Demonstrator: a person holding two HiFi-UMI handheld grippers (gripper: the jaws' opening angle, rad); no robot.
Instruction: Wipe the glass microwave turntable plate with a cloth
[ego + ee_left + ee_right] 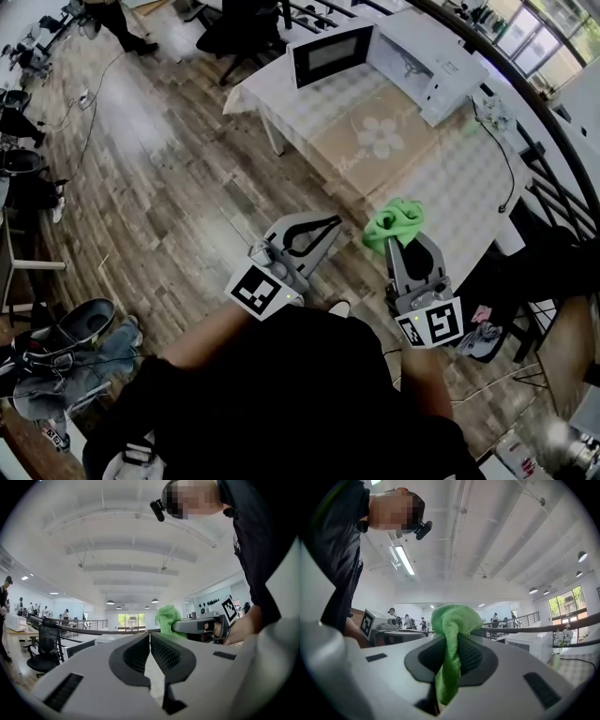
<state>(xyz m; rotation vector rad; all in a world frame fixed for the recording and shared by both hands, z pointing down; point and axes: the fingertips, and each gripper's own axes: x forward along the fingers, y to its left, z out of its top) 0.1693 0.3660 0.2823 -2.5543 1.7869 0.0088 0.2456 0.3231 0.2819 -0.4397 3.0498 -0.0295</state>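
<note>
My right gripper is shut on a bright green cloth, which bunches above its tips. In the right gripper view the cloth hangs down between the shut jaws of the right gripper. My left gripper is held beside it, jaws together with nothing in them; the left gripper view shows the left gripper shut and the cloth off to the right. Both grippers are close to my body, short of the table. A white microwave stands on the table with its door swung open. No glass plate is visible.
The table has a pale checked cloth with a flower print and a black cable. Wooden floor lies to the left. Bags and shoes sit at lower left. A black railing curves along the right.
</note>
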